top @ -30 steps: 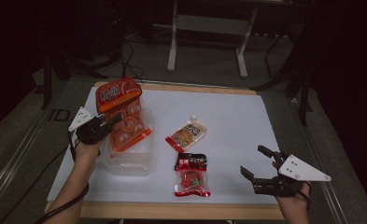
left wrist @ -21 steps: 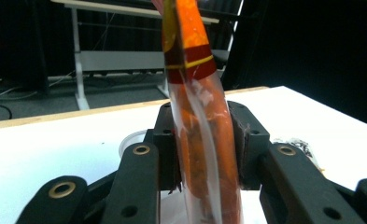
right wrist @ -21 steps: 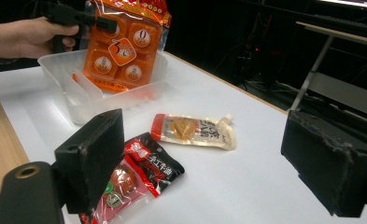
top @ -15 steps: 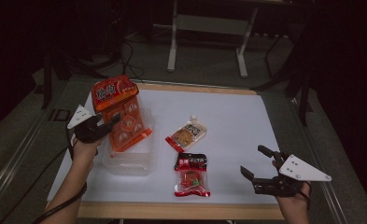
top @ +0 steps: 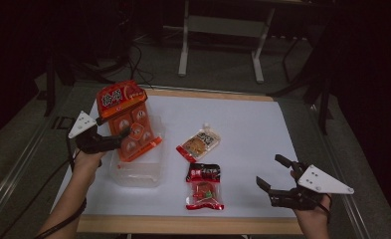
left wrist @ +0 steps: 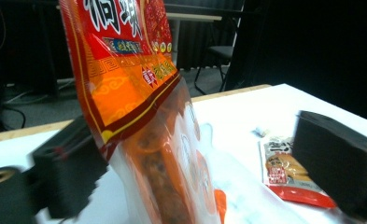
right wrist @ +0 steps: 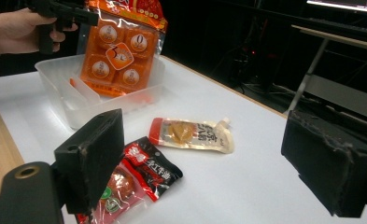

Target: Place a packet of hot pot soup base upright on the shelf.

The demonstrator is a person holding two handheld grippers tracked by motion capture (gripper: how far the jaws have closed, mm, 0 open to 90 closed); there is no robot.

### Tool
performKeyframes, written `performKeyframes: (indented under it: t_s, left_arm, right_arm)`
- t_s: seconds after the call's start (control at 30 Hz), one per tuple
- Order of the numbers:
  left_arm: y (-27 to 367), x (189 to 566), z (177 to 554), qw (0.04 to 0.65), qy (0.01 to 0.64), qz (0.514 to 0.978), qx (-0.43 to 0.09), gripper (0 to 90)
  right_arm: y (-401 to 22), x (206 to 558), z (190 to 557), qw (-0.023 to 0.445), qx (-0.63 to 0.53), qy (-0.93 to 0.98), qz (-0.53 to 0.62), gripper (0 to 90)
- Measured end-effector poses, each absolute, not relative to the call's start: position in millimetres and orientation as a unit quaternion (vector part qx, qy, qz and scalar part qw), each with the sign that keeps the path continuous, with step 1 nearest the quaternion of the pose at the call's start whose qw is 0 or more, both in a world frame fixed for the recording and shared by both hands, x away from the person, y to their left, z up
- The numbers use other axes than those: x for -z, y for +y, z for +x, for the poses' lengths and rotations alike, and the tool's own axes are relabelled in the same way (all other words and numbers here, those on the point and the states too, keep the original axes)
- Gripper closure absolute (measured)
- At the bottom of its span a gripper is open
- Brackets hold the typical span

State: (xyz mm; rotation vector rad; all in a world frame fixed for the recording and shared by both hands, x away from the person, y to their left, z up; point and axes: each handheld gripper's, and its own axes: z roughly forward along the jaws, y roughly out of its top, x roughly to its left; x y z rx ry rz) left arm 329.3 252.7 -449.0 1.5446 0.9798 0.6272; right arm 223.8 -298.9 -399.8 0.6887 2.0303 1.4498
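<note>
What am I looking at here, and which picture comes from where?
A person sits at a white table and holds a hand tool with two black jaws in each hand. The high view looks down from above the person; the other two pictures come from small cameras riding on each tool, looking out between its own jaws.

The left gripper is at a large orange snack bag that stands tilted in a clear plastic tray. Its jaws have just been opening, and in the left gripper view they stand apart on either side of the bag, so the bag looks released rather than gripped.

The right gripper hovers open over the table's near right, holding nothing.

Lying loose on the table are a pale sauce pouch and a red and black snack packet.
</note>
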Motion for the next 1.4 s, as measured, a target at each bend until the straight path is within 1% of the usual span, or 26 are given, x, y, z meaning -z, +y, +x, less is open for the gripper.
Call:
performKeyframes:
  t_s: [0.13, 0.23, 0.37, 0.43, 0.6, 0.7, 0.77, 0.9, 0.97, 1.03, 1.17, 1.4]
  left_arm:
    - [253, 446, 319, 0.558, 0.408, 0.669, -0.273, 2.2]
    - [255, 444, 312, 0.553, 0.407, 0.674, -0.272, 1.7]
    - [256, 442, 303, 0.547, 0.406, 0.68, -0.271, 1.3]
    - [258, 441, 297, 0.552, 0.412, 0.677, -0.259, 1.2]
    - [258, 439, 282, 0.562, 0.401, 0.676, -0.257, 1.3]
    - [256, 437, 274, 0.566, 0.398, 0.677, -0.253, 1.3]
    - [254, 436, 269, 0.565, 0.394, 0.678, -0.254, 1.3]
    - [254, 437, 262, 0.568, 0.395, 0.679, -0.245, 1.3]
    - [255, 438, 257, 0.572, 0.398, 0.674, -0.243, 1.3]
    - [255, 439, 252, 0.574, 0.397, 0.675, -0.242, 1.3]
    - [255, 442, 241, 0.575, 0.387, 0.679, -0.243, 1.2]
    - [248, 441, 220, 0.585, 0.364, 0.683, -0.244, 1.3]
  right_arm:
    - [-298, 401, 225, 0.277, -0.531, 0.76, 0.253, 13.3]
    - [-298, 402, 227, 0.264, -0.535, 0.762, 0.253, 13.4]
    - [-297, 402, 227, 0.261, -0.534, 0.763, 0.256, 13.5]
    - [-296, 402, 228, 0.256, -0.534, 0.765, 0.253, 13.5]
    - [-291, 403, 228, 0.248, -0.527, 0.775, 0.246, 14.1]
    - [-289, 404, 228, 0.255, -0.524, 0.776, 0.243, 17.9]
    - [-287, 405, 227, 0.264, -0.525, 0.773, 0.24, 18.0]
    - [-288, 403, 228, 0.261, -0.53, 0.77, 0.24, 18.2]
    - [-289, 402, 229, 0.261, -0.529, 0.77, 0.244, 17.8]
    - [-290, 401, 229, 0.258, -0.535, 0.767, 0.245, 13.5]
    - [-291, 402, 231, 0.247, -0.545, 0.762, 0.246, 11.7]
    - [-289, 404, 237, 0.235, -0.553, 0.762, 0.24, 11.4]
